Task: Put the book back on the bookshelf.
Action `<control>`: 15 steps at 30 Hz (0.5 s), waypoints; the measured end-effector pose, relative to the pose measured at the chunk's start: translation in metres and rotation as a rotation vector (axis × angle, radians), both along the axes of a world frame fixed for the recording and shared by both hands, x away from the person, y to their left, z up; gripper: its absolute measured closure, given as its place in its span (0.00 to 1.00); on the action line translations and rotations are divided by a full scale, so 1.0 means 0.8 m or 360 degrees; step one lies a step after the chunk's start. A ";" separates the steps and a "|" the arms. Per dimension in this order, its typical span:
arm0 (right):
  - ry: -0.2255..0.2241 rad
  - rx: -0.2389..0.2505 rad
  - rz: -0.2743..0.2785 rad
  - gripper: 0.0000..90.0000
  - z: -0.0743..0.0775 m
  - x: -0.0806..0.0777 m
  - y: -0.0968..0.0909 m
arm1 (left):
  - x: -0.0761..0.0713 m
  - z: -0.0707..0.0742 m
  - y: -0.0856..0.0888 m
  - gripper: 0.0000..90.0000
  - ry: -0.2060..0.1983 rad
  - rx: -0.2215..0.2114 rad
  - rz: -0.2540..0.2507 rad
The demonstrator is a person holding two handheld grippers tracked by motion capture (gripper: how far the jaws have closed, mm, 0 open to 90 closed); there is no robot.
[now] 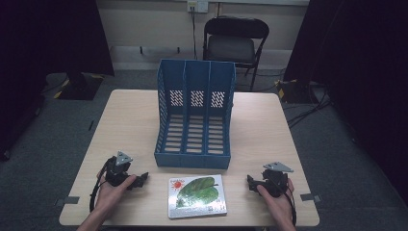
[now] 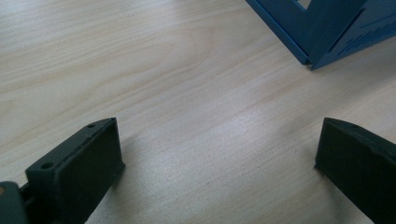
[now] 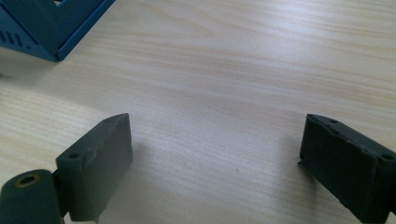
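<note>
High view count: one blue three-slot file rack [image 1: 195,115], one flat picture book [image 1: 197,196], two handheld grippers, one light wooden table [image 1: 130,125], and one black folding chair [image 1: 234,41] sitting beyond the far edge.
Left gripper [image 1: 143,180]: it is resting on the table at the near left, a hand [image 1: 113,189] wrapping around it; in the left gripper view [image 2: 219,163] its two black jaws are standing wide apart with nothing but bare wood between them.
Right gripper [image 1: 250,183]: it is sitting at the near right in the other hand [image 1: 276,192]; in the right gripper view [image 3: 215,158] its jaws are likewise spread wide and holding nothing.
Book: it is lying flat near the front edge, between the two grippers and just in front of the rack, apart from both.
Writing: the cover is showing a large green leaf and a red sun; the print is too small to read.
Surroundings: the rack's blue corner [image 2: 322,32] is peeking into both gripper views [image 3: 46,28]; dark curtains are hanging on both sides, and cables are trailing on the grey floor at right.
</note>
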State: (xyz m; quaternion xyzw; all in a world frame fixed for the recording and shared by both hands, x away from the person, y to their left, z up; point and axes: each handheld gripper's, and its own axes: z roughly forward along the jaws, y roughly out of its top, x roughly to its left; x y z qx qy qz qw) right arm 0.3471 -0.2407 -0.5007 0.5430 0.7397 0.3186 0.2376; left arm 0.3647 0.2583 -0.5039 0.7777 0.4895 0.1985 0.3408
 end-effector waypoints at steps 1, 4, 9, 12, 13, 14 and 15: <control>0.0002 0.0001 0.0005 0.10 0.000 0.000 0.000 | 0.000 0.001 0.000 0.00 0.0009 0.0013 -0.0004; -0.0002 -0.0003 0.0015 0.10 0.000 -0.001 0.000 | 0.002 0.003 0.000 0.00 0.0036 0.0028 -0.0002; -0.0010 0.0004 0.0072 0.17 0.002 -0.002 0.001 | 0.004 0.009 -0.002 0.12 0.0057 0.0030 0.0010; -0.0007 0.0006 0.0105 0.19 0.002 -0.005 0.005 | 0.003 0.012 -0.003 0.18 0.0071 0.0051 -0.0006; -0.0007 0.0010 0.0125 0.20 0.002 -0.005 0.007 | 0.002 0.012 -0.003 0.18 0.0068 0.0061 -0.0002; 0.0001 0.0017 0.0149 0.22 0.003 -0.006 0.008 | 0.001 0.013 -0.002 0.19 0.0078 0.0051 -0.0013; 0.0004 0.0034 0.0163 0.24 0.005 -0.006 0.009 | -0.001 0.015 -0.002 0.22 0.0087 0.0049 -0.0019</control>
